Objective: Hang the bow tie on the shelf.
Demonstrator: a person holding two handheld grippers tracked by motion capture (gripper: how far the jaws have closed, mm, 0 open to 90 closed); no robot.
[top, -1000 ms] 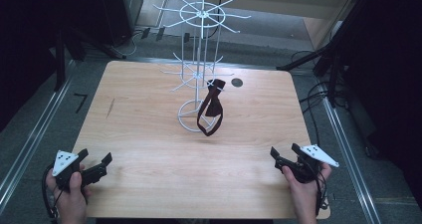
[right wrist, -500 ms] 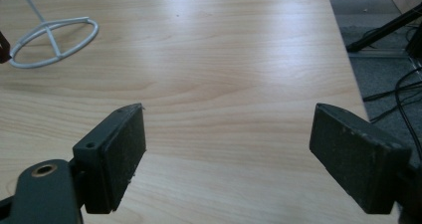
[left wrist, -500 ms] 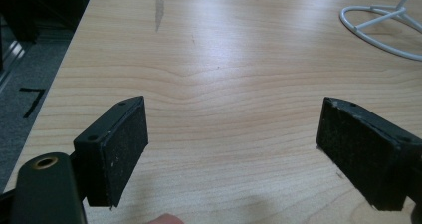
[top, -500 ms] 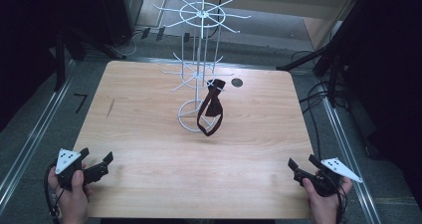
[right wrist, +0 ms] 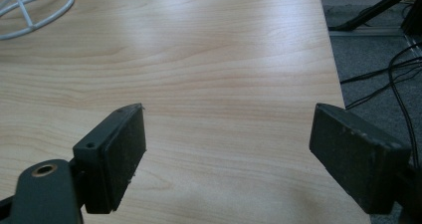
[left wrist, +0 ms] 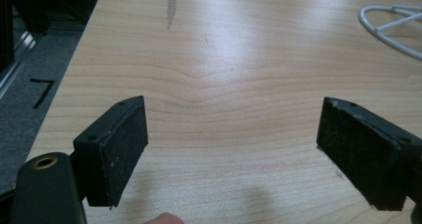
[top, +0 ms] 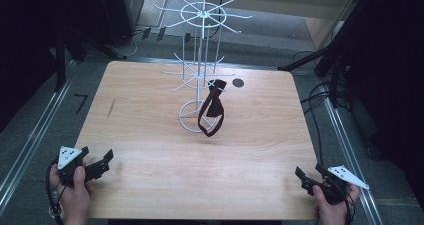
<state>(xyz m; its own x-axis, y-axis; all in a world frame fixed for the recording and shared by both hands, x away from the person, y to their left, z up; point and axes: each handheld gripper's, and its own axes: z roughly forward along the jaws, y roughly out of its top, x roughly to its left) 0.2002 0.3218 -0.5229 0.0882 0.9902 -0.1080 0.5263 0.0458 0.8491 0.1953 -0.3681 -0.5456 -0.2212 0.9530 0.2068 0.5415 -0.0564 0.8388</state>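
both grippers sit at the near corners of the table [top: 150, 100], each held in a hand. the left gripper [top: 100, 166] has its jaws wide apart over bare wood, and the right gripper [top: 309, 179] is spread just as wide near the right edge, holding nothing. well away from both, at the middle of the table, a dark strap [top: 212, 111] hangs from an arm of the white wire rack [top: 200, 60], its loop dangling just beside the rack's round base. this looks like a resting point with the strap hung. a next move would call for a long reach forward to the rack, jaws kept spread until they straddle the strap.
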